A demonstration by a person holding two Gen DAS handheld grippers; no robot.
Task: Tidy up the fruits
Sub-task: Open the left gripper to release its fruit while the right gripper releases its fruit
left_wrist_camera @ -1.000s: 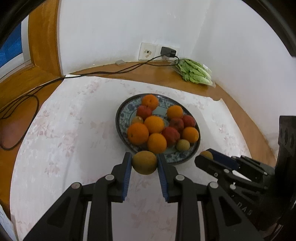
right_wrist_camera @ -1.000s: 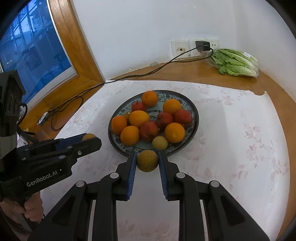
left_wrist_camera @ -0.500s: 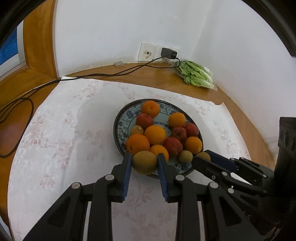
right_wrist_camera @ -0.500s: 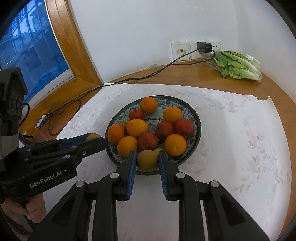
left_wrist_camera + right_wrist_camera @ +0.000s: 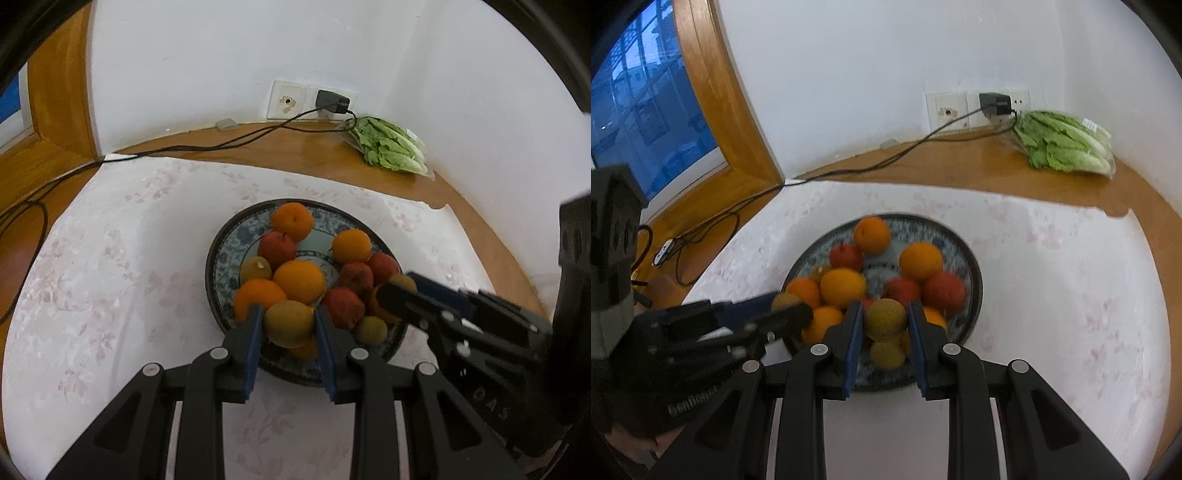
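"GenRobot" lettering, blurred, on left gripper (image 5: 790, 314) body.

yellow-brown fruit (image 5: 885, 319) in right gripper (image 5: 882, 325) jaws over fruit plate (image 5: 973, 269)

Left wrist view looked forward and steeply down along own black fingers, close over near rim of round blue-patterned ceramic plate (image 5: 221, 258), toward white wall corner. Right wrist view sat just beside it, same downward tilt, equally close, facing same corner, blue-lit window at left edge. Both shared plate (image 5: 971, 266), white floral tablecloth (image 5: 110, 277), white wall socket panel (image 5: 288, 101), bagged green lettuce (image 5: 1067, 147). Each caught other's gripper at frame side.
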